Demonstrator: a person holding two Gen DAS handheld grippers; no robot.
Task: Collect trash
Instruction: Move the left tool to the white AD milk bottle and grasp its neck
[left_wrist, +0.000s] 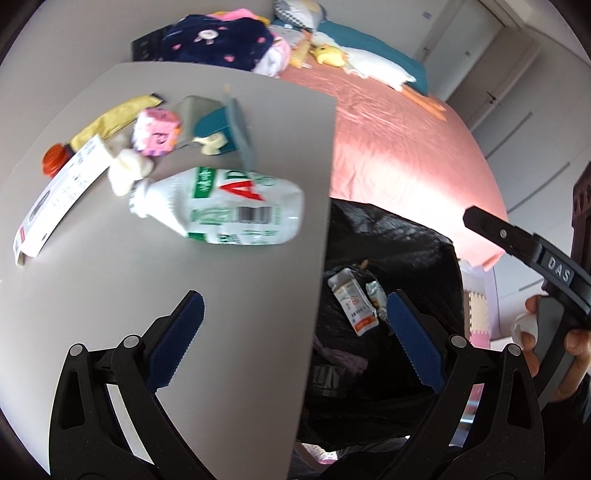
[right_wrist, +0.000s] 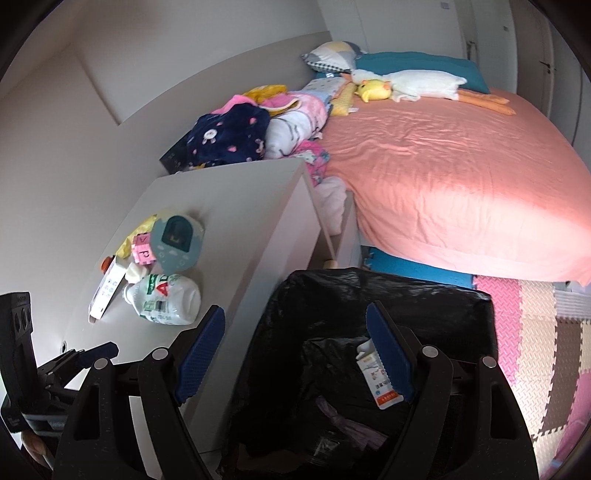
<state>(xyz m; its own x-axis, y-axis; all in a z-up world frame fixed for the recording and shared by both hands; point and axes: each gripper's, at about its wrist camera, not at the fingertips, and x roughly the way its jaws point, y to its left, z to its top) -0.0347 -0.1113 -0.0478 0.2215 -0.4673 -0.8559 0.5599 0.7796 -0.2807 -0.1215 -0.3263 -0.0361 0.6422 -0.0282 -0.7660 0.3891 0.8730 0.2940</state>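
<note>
A crushed white plastic bottle (left_wrist: 225, 210) with green and red print lies on its side on the grey bedside table (left_wrist: 147, 295); the same bottle (right_wrist: 166, 301) shows in the right wrist view. A bin lined with a black bag (left_wrist: 388, 251) stands beside the table, with a white packet (left_wrist: 356, 306) and wrappers inside. My left gripper (left_wrist: 295, 339) is open and empty, straddling the table's edge, short of the bottle. My right gripper (right_wrist: 295, 354) hangs open and empty over the bin (right_wrist: 369, 295), where the packet (right_wrist: 380, 380) lies.
On the table lie a white printed carton strip (left_wrist: 55, 199), an orange cap (left_wrist: 55, 158), a pink cube (left_wrist: 157, 133), a yellow cloth (left_wrist: 110, 118) and a teal toy (left_wrist: 218, 125). A pink-sheeted bed (right_wrist: 461, 177) with clothes and plush toys is behind. Foam mats (right_wrist: 535, 332) cover the floor.
</note>
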